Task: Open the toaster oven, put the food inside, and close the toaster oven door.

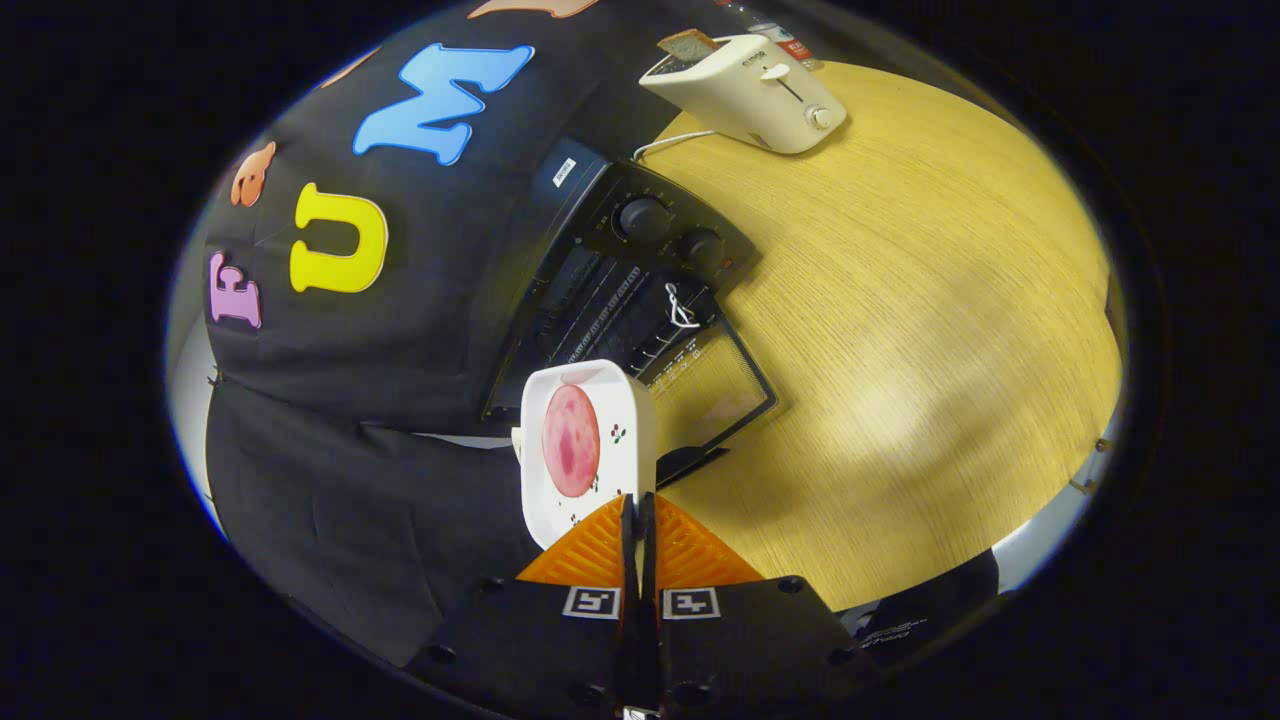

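Observation:
My gripper is shut on the near rim of a white square dish that carries a round pink slice of meat. The dish hangs in the air just ahead of the fingers, tilted in this view. Beyond it stands the black toaster oven with its glass door folded down open onto the wooden table. Two knobs and a white cord loop on the door handle show on the oven. The dish is in front of the oven's opening, outside it.
A cream pop-up toaster with a slice of bread in its slot stands at the table's far side, its white cable trailing toward the oven. A bottle stands behind it. Bare wooden tabletop stretches out beside the oven door.

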Motion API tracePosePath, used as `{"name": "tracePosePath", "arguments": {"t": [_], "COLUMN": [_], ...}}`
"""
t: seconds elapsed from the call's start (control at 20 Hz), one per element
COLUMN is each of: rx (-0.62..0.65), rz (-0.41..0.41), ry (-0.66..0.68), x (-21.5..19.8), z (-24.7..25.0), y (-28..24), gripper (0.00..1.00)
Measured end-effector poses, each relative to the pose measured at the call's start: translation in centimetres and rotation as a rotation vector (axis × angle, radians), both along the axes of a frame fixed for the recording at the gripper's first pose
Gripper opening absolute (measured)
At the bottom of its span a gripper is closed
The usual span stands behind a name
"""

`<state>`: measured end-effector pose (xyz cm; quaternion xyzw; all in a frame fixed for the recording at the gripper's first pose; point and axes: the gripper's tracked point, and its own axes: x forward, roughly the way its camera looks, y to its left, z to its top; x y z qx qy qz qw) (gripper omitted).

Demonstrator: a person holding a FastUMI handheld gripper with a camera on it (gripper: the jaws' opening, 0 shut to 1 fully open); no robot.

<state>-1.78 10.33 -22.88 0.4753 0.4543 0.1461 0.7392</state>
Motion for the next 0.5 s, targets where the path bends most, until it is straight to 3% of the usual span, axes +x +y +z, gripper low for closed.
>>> {"name": "tracePosePath", "arguments": {"t": [0.3, 0.5], "rx": [0.022, 0.044], "rz": [-0.043, -0.119], "ry": [0.039, 0.051], "x": [4.9, 8.0], "z": [-2.0, -3.2], "y": [1.9, 2.8], "gripper": [0.02, 0.02]}}
